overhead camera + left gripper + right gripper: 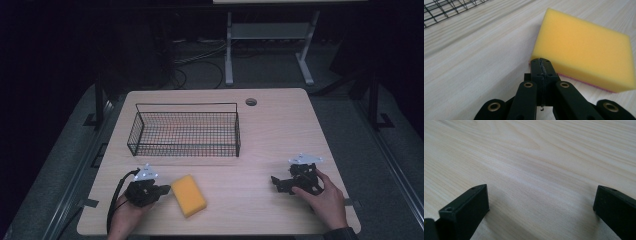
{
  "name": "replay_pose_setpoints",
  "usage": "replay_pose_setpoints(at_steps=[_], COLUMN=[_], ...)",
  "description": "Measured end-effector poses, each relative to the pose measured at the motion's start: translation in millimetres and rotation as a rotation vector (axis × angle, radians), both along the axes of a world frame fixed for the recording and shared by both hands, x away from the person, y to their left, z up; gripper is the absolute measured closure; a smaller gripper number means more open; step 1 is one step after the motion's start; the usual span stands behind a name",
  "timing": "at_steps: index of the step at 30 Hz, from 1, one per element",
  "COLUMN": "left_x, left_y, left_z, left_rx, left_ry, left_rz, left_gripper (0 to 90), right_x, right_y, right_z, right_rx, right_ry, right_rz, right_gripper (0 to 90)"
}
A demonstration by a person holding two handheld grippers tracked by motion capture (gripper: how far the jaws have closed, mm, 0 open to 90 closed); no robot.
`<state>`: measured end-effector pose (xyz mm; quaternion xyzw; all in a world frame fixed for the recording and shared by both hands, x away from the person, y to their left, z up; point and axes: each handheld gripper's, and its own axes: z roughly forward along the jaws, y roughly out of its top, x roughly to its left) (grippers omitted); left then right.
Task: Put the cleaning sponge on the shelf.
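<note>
Touching sponge [584, 47] edge: closed left gripper [541, 65]; bare table [270, 130] beyond.

High view dim, room black toward 12 o'clock, counter [280, 130] evenly lit, soft grain. Gripper views bright, sharp mid-frame; jaws blurred at 6 o'clock; faint shadow beneath sponge [584, 50].

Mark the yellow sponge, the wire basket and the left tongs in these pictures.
yellow sponge [584, 45]: left gripper view, middle of its top face.
wire basket [186, 104]: high view, far top rim.
left tongs [541, 66]: left gripper view, the closed tips.
</note>
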<state>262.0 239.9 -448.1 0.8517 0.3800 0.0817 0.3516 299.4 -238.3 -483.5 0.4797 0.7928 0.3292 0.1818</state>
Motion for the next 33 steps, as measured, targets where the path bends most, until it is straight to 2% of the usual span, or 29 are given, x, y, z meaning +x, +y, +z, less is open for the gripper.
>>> replay_pose_setpoints(at_steps=[16, 33], left_x=[19.2, 37.4], left_y=[-13.6, -38.1], left_z=[1.0, 3.6], left_rx=[0.003, -0.003], left_ry=[-0.004, -0.005], left_rz=[-0.014, -0.053], left_gripper=[89.8, 89.8], right_x=[0.1, 0.3], right_y=[0.1, 0.0], right_z=[0.1, -0.1], right_rx=[0.000, 0.000], right_ry=[0.001, -0.002], right_rz=[-0.001, 0.000], right_gripper=[0.0, 0.0])
